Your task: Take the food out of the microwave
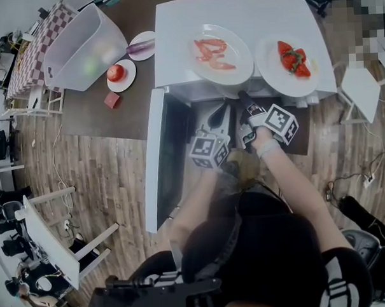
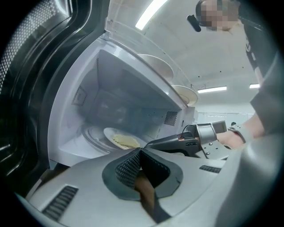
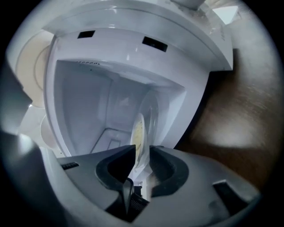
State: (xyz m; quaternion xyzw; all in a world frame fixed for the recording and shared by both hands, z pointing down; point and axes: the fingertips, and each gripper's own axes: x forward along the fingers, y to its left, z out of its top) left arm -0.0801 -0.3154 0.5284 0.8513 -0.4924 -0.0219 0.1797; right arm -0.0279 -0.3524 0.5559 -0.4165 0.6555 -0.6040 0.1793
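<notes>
The white microwave stands with its door swung open to the left. On its turntable lies a white plate with flat yellowish food. My right gripper, rolled onto its side, is open at the mouth of the oven. The plate's near rim stands edge-on between its jaws, with gaps showing beside the pads. From the left gripper view the right gripper reaches toward that rim. My left gripper is shut on nothing and hangs just outside the opening. From the head view both grippers, left and right, sit below the microwave's front.
Two plates rest on the microwave's top, one with red strips, one with strawberries. On the dark table to the left are a clear bin, a tomato on a saucer, a red onion and a small red block.
</notes>
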